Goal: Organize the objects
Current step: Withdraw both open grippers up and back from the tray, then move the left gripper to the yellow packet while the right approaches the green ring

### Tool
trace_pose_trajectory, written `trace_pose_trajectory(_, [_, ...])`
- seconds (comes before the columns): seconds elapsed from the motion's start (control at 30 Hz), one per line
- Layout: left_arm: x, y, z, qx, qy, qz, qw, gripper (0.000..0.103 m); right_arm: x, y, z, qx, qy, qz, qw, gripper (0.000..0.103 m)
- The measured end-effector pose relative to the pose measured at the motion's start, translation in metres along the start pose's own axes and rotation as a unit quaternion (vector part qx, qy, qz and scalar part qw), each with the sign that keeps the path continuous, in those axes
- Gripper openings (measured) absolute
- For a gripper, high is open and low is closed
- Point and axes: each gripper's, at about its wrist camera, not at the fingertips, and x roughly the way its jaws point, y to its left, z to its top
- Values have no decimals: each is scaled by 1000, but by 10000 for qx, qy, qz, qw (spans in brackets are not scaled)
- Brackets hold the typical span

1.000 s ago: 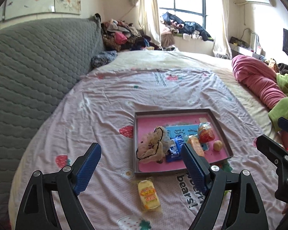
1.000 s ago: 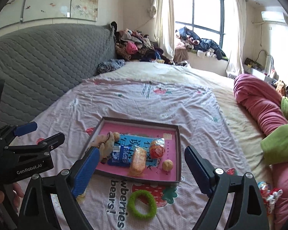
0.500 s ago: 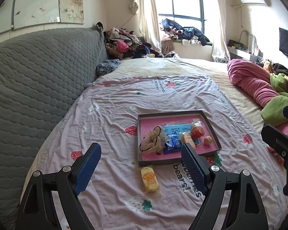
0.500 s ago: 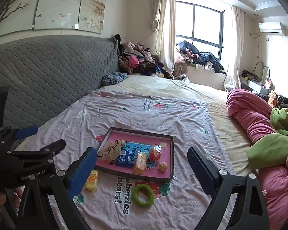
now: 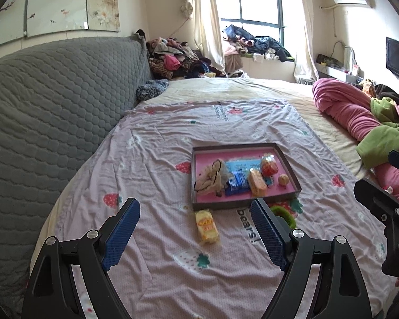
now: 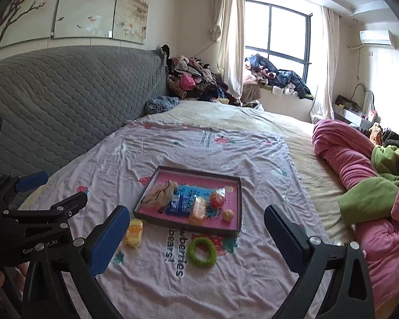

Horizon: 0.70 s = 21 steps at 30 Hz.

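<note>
Big pink tray (image 6: 239, 204) sits mid-bed, already loaded with snacks, and both leftovers lie just outside its near edge. The green ring (image 6: 202, 252) is dead ahead of the right gripper (image 6: 196, 242), whose empty jaws are opening wide. The yellow packet (image 5: 207, 226), long axis pointing toward the tray, sits in front of the left gripper (image 5: 194, 236), which is wide and empty too.

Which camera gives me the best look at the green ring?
The right wrist view: the green ring lies whole and unobstructed on the bedsheet in front of the tray. In the left wrist view, the left gripper's finger hides most of it.
</note>
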Motion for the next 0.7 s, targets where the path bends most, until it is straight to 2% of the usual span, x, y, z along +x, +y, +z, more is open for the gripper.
trace_pose_trajectory(0.23, [9,-8,-31,95,239,-74,9996,86,3,2,-27,-34,250,1,9997,102])
trace_pose_trajectory(0.7, [20,-16,-73,188,573,-124,9981,86,11,13,-71,-179,697,-2,9974,102])
